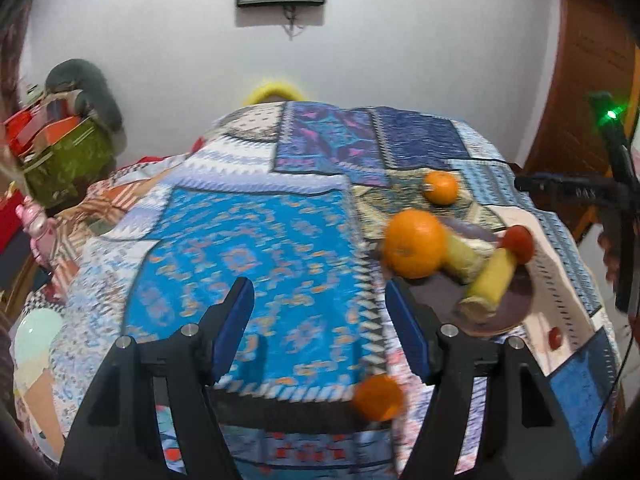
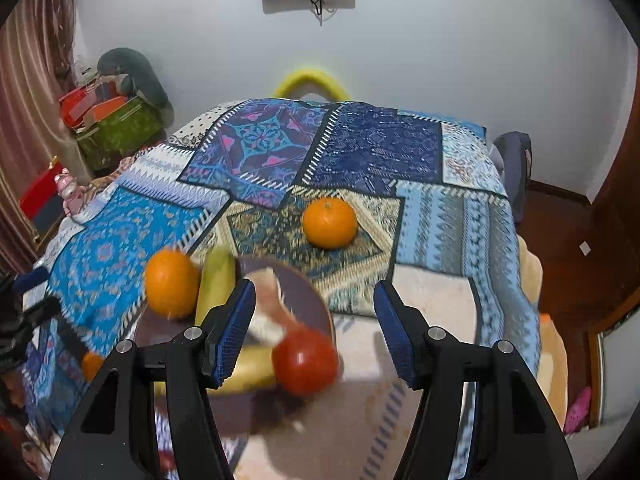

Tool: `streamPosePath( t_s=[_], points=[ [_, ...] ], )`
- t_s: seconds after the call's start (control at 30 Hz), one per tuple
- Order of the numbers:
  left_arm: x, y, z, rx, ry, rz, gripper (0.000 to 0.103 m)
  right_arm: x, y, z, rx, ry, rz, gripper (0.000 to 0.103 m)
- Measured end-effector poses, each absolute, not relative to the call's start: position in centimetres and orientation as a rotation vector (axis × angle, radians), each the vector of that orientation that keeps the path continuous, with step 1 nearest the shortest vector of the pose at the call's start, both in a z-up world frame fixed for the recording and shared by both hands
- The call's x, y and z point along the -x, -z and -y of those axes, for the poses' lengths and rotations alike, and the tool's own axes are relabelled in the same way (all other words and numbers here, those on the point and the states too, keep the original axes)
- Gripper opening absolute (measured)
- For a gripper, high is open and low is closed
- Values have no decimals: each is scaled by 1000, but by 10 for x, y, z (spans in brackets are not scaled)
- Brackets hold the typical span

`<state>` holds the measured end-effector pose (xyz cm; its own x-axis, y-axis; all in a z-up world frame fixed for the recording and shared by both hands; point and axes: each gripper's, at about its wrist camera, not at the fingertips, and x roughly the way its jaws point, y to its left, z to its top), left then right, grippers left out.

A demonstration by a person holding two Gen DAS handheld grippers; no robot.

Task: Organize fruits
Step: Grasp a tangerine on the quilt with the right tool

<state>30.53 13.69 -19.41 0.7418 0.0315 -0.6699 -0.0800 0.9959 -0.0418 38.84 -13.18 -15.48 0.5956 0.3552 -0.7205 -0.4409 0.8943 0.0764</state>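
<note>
A dark brown plate point(image 1: 516, 300) point(image 2: 308, 300) on the patchwork cloth holds a large orange point(image 1: 414, 244) point(image 2: 172, 282), two bananas point(image 1: 490, 278) point(image 2: 218, 280) and a red tomato point(image 1: 520, 242) point(image 2: 306, 360). A second orange point(image 1: 440, 187) point(image 2: 330, 223) lies on the cloth beyond the plate. A small orange point(image 1: 378, 397) point(image 2: 92, 365) lies on the cloth near my left gripper point(image 1: 320, 312), which is open and empty left of the plate. My right gripper point(image 2: 314, 314) is open and empty above the plate, with the tomato between its fingers' line of sight.
The table is covered with a blue patchwork cloth point(image 1: 248, 240) point(image 2: 380, 152). A small red fruit point(image 1: 555, 337) lies near the plate. A green box with clutter point(image 1: 68, 160) point(image 2: 120, 128) stands at far left. A yellow chair back point(image 2: 310, 80) is behind the table.
</note>
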Motion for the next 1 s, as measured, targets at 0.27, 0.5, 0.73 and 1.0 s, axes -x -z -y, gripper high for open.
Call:
streamPosePath(
  t_s=[0.27,0.5,0.73,1.0],
  points=[
    [-285,216,-202,101,-160,-735,71,-456,177,90,162,-458,-915,60],
    [-289,235,-241,170,-211,-758,71,-508,219,70,170,-406,-1064,60],
    [-290,241,-244,202,-221,-755,71,-535,228,68,189,-405,-1175,60],
    [-287,233,-224,137,-209,-750,71,-552,240,68,133,-438,-1263,65]
  ],
)
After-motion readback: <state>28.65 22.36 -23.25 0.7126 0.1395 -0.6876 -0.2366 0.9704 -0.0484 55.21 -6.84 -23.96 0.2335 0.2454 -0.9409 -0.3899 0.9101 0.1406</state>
